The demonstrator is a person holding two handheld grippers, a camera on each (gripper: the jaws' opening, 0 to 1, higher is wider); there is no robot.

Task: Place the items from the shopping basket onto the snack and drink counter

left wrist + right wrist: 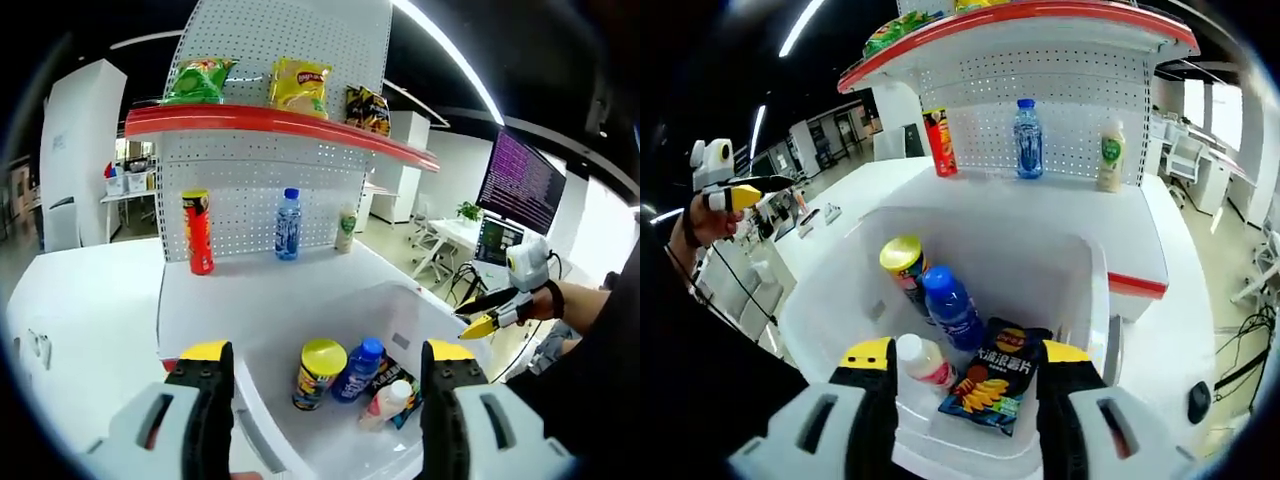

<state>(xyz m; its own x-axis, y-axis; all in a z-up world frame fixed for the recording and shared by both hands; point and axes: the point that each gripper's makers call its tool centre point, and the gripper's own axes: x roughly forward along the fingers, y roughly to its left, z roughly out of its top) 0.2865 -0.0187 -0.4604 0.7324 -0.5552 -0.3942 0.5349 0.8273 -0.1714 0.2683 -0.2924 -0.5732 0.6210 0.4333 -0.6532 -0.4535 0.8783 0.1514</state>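
A white shopping basket (400, 305) (1080, 270) sits below both grippers, against the white counter (240, 285) (1060, 195). In it are a yellow-lidded can (320, 372) (904, 262), a blue bottle (358, 370) (952, 305), a small white bottle (385, 404) (924, 360) and a dark chips bag (996, 382). My left gripper (328, 352) hovers open over the basket's near side with nothing between its jaws. My right gripper (968, 352) is open and empty above the white bottle and chips bag. Each gripper also appears from the side in the other view, hand-held: right gripper (488, 320), left gripper (738, 194).
On the counter stand a red can (198, 232) (940, 140), a water bottle (287, 224) (1028, 138) and a small pale drink bottle (346, 230) (1110, 153). The red-edged upper shelf (280, 120) carries a green bag (198, 80), a yellow bag (300, 85) and a dark bag (368, 108).
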